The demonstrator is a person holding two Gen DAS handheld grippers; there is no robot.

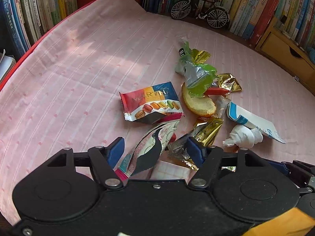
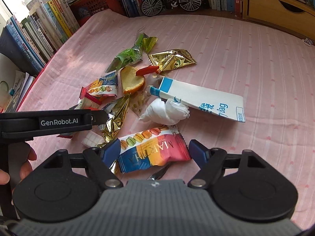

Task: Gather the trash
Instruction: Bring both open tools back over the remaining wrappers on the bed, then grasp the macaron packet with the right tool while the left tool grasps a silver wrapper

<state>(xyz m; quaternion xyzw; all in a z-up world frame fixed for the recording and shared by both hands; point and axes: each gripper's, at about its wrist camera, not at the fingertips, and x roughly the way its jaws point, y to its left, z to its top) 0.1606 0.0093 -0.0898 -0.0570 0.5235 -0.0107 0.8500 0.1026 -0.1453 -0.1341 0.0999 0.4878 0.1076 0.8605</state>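
Right wrist view: right hand-held gripper [image 2: 154, 150] spread wide around a glossy, crinkled macaron wrapper [image 2: 152, 152].

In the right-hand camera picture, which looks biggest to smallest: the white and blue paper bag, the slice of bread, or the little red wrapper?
1. White and blue paper bag, clearly largest.
2. Slice of bread.
3. Red wrapper, smallest.
All lie at similar depth, so the order seems safe.

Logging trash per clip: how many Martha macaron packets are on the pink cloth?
2. One Martha packet lies between the right tool's open fingers; the other sits beside the bread slice. More may hide under the pile.
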